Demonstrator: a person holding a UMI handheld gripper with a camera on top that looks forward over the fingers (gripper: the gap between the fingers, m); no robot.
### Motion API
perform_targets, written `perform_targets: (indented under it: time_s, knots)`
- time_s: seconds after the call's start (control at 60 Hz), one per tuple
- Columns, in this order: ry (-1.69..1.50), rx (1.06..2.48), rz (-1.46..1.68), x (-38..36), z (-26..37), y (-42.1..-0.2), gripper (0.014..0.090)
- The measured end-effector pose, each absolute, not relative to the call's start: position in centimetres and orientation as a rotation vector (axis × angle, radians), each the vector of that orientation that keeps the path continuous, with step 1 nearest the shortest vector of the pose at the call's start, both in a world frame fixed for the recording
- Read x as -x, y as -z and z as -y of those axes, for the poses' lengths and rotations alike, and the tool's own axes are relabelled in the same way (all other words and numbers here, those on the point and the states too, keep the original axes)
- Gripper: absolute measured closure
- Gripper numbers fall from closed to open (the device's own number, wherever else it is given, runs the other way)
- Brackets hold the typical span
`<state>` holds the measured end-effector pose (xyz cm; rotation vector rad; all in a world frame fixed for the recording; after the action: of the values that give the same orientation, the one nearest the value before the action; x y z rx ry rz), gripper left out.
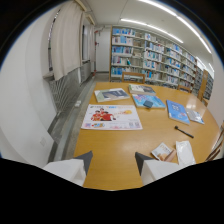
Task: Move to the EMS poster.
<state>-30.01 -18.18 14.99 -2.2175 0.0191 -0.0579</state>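
While the gripper (pixel 113 162) hangs over the near edge of the wooden table (pixel 120 150), its two fingers stand spread apart with nothing between them, only bare tabletop showing in the gap. That makes sense for a task of travel rather than grasping: nothing needs to be pinched, so the claw is carried empty and pointed along the table.

Just ahead of the fingers and slightly to the left lies a large white poster (pixel 111 118) with red figures and blocks of print; judging by its size and colouring it is probably the EMS poster, though the lettering is too small to read. It lies flat, apart from the other sheets.

Farther along the table several more posters and booklets are spread out, among them a pale sheet (pixel 111 94) on the left and a blue one (pixel 148 101) beside it. A dark pen-like object (pixel 183 132) lies to the right, and some small papers (pixel 172 151) sit near the right finger. Bookshelves (pixel 155 57) fill the far wall.

The move appears barely begun; a short advance forward and leftward should bring the fingers over the poster.
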Motion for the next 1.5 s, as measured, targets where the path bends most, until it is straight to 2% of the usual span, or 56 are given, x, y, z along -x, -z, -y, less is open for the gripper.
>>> perform_targets:
  time_s: [0.4, 0.733, 1.183, 1.5]
  knots:
    - [0.098, 2.19, -0.075, 30.4, 15.2, -14.8, 0.0206]
    - [0.066, 2.19, -0.028, 29.0, 5.6, -12.7, 0.0205]
    - [0.005, 2.251, 0.034, 27.1, -8.1, -7.4, 0.0207]
    - [-0.017, 2.281, 0.042, 26.8, -14.1, -4.7, 0.0205]
